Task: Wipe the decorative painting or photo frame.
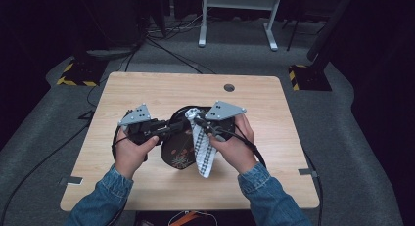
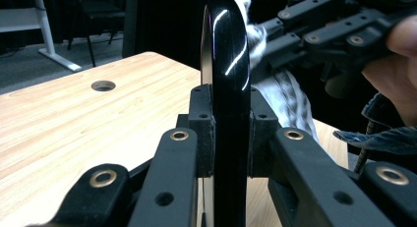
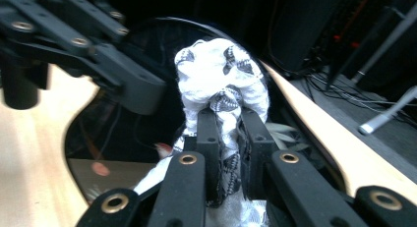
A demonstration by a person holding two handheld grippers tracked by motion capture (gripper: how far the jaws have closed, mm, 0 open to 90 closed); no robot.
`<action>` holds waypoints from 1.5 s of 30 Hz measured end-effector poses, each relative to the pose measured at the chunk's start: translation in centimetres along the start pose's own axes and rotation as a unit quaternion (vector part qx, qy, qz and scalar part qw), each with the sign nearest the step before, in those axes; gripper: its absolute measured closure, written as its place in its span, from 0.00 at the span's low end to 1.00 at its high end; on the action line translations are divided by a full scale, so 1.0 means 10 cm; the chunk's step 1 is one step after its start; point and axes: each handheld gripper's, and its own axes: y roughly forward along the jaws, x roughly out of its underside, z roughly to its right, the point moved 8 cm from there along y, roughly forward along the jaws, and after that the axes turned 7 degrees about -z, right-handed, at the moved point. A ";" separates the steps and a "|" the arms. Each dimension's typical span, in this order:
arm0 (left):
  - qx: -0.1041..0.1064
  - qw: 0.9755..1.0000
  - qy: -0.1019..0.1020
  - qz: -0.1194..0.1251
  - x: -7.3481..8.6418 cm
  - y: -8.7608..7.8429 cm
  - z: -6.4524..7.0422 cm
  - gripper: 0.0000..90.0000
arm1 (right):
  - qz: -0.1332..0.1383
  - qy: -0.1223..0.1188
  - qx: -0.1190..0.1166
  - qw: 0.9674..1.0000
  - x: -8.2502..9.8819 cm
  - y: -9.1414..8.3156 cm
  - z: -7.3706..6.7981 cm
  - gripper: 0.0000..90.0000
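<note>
Near edge, high view: 2 denim sleeves [image 1: 105, 192] come in from the bottom, each hand holding a gripper over the wooden table [image 1: 147, 89].

Left gripper [image 1: 182, 126] is clenched on the rim of a black lacquered plate [image 1: 177, 150]. In the left gripper view the pads [image 2: 201, 124] press both faces of the plate [image 2: 227, 89], which stands on edge, glossy rim toward the camera.

Right gripper [image 1: 198, 119] is clamped on a bunched white cloth with a black check pattern [image 1: 203, 150]. In the right gripper view the fingertips [image 3: 209, 133] pinch a wad of the cloth [image 3: 221, 79] that bulges above them, right against the plate's dark face [image 3: 123, 133]. The rest of the cloth hangs down across the plate's front toward the person.

Plate sits mid-table, tilted up off the surface, between the 2 hands; red-orange decoration shows on its lower face. The left gripper [image 3: 98, 55] shows at the upper left of the right gripper view, on the plate rim.

Further out: round cable hole [image 1: 229, 87] near the table's far edge. Beyond that, grey floor, cables, and a white desk frame [image 1: 237, 15].
</note>
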 end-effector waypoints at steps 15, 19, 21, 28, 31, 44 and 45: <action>-0.001 1.000 -0.002 0.000 0.00 0.01 0.00 0.87 | -0.010 0.035 0.016 0.999 0.13 -0.03 0.21 0.91; 0.000 1.000 -0.002 0.000 0.00 0.01 0.00 0.87 | -0.008 0.011 -0.003 1.000 0.04 0.01 0.03 0.91; 0.000 1.000 -0.002 0.000 0.00 0.01 0.00 0.87 | -0.010 0.001 -0.004 1.000 0.01 0.02 -0.02 0.91; -0.001 1.000 0.000 0.000 -0.01 0.01 0.01 0.87 | -0.005 0.029 0.008 1.000 0.07 -0.04 0.19 0.91; -0.002 1.000 -0.003 0.001 -0.01 0.02 0.00 0.87 | -0.012 0.041 0.019 0.999 0.15 -0.04 0.30 0.91; -0.002 1.000 -0.002 0.000 -0.01 0.02 0.00 0.87 | -0.016 0.042 0.024 0.999 0.19 -0.03 0.28 0.90; -0.002 1.000 -0.002 0.000 -0.01 0.02 0.00 0.87 | -0.016 0.042 0.024 0.999 0.19 -0.03 0.28 0.90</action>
